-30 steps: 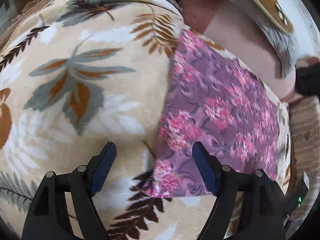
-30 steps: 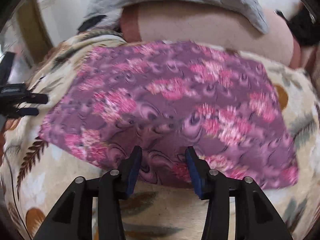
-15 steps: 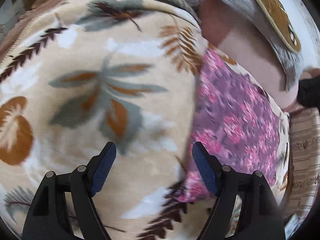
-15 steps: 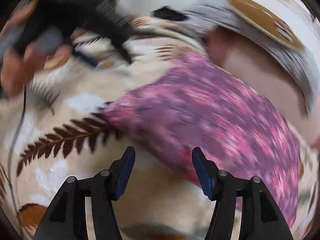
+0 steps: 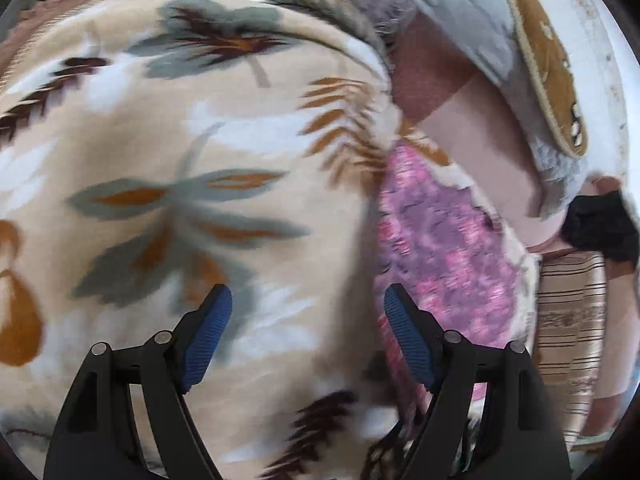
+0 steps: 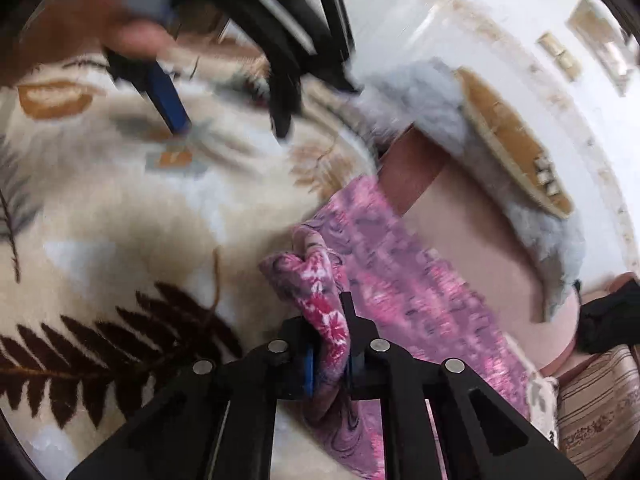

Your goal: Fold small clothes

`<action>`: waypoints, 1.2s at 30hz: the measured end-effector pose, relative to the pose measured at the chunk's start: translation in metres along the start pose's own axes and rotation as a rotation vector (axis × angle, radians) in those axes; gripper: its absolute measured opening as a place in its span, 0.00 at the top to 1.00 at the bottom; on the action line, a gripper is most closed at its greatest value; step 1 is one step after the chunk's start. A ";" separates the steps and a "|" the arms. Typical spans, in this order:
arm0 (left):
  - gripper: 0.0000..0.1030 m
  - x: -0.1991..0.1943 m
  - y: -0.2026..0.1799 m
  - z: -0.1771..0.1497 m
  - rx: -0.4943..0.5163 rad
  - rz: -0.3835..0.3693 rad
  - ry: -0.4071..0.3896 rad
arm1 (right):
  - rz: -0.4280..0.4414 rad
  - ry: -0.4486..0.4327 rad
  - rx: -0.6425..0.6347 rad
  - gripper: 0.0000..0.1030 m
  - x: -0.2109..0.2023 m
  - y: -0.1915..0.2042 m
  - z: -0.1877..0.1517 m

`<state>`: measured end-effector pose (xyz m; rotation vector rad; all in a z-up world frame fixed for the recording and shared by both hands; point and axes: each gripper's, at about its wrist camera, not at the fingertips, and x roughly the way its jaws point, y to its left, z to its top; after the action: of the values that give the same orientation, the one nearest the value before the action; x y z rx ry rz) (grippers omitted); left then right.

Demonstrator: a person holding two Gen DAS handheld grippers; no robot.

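Note:
A purple cloth with pink flowers (image 6: 404, 280) lies on a cream blanket with a leaf print (image 6: 120, 216). My right gripper (image 6: 328, 344) is shut on the cloth's near left corner, which bunches up between its fingers. In the left wrist view the cloth (image 5: 448, 248) lies to the right, past the right finger. My left gripper (image 5: 306, 320) is open and empty over the bare blanket (image 5: 180, 200). It also shows blurred in the right wrist view (image 6: 224, 92), held in a hand at the upper left, apart from the cloth.
A pink pillow (image 6: 480, 240) and a grey fleece with a brown patch (image 6: 516, 148) lie behind the cloth. A striped fabric (image 5: 572, 320) lies at the right edge. A black object (image 5: 600, 228) sits at the far right.
My right gripper has shut on the cloth's left corner and bunched it up. My left gripper has swung further left, away from the cloth, and stays open.

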<state>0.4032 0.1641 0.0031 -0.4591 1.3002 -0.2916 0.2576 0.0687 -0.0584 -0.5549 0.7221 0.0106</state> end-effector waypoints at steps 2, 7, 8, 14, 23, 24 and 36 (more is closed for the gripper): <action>0.24 0.011 -0.016 0.007 0.006 -0.043 0.020 | -0.003 -0.047 0.017 0.95 -0.011 -0.009 -0.002; 0.24 0.048 -0.064 0.013 0.092 -0.057 0.092 | 0.008 -0.096 0.049 0.95 -0.022 -0.023 -0.005; 0.24 0.058 -0.074 0.014 0.116 -0.018 0.096 | 0.014 -0.100 0.059 0.95 -0.022 -0.027 -0.006; 0.83 0.086 -0.097 0.015 0.103 -0.042 0.140 | 0.044 -0.125 0.138 0.95 -0.031 -0.045 -0.011; 0.93 0.055 -0.154 0.007 0.204 -0.033 0.047 | 0.063 -0.151 0.312 0.96 -0.052 -0.095 -0.030; 0.93 0.052 -0.162 0.005 0.216 -0.034 0.039 | 0.062 -0.152 0.337 0.96 -0.056 -0.103 -0.033; 0.93 0.051 -0.291 -0.042 0.381 -0.063 0.018 | 0.041 -0.129 0.689 0.96 -0.086 -0.207 -0.101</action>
<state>0.3895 -0.1206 0.0910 -0.1744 1.2139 -0.5846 0.1697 -0.1424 0.0328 0.1199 0.5640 -0.1579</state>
